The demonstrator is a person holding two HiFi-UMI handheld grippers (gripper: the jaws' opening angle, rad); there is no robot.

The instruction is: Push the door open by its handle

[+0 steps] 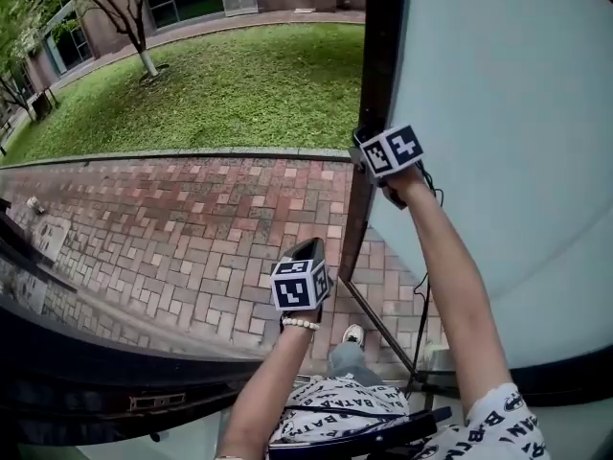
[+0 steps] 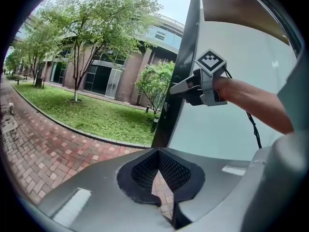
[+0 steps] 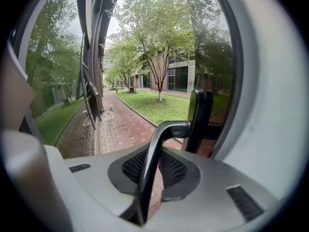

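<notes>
Head view: the right gripper (image 1: 364, 145), carrying its marker cube, sits in the upper middle of the frame. It is against the black metal door frame (image 1: 379, 56), at the edge of the pale frosted-glass door (image 1: 508, 132) that fills the right side. The dark metal lever handle is hidden behind the gripper here. The left gripper (image 1: 306, 250) hangs lower, in the centre, over the red brick paving (image 1: 192, 228) and apart from the door. A green lawn (image 1: 239, 84) runs across the top.

Left gripper view: the left gripper (image 2: 158, 153) fills the bottom of the frame. Its black mesh fingers meet at their tips with nothing between them, and bricks show through the slit beneath. In the upper right, the right gripper (image 2: 175, 88) has its tips at the black metal door frame (image 2: 181, 57), with the frosted-glass door (image 2: 227, 139) spreading to its right. Leafy trees (image 2: 91, 23) and a brick building (image 2: 120, 76) stand in the upper left.

Right gripper view: the right gripper (image 3: 153, 166) takes up the lower middle. Its fingers are clamped on the dark metal lever handle (image 3: 166, 129). The handle rises from between the pads in a curve, then bends right to meet the black metal door frame (image 3: 199, 112) at the centre. The frosted-glass door (image 3: 260, 129) curves down the right side. The red brick paving (image 3: 120, 124) and green lawn (image 3: 164, 105) lie beyond.
</notes>
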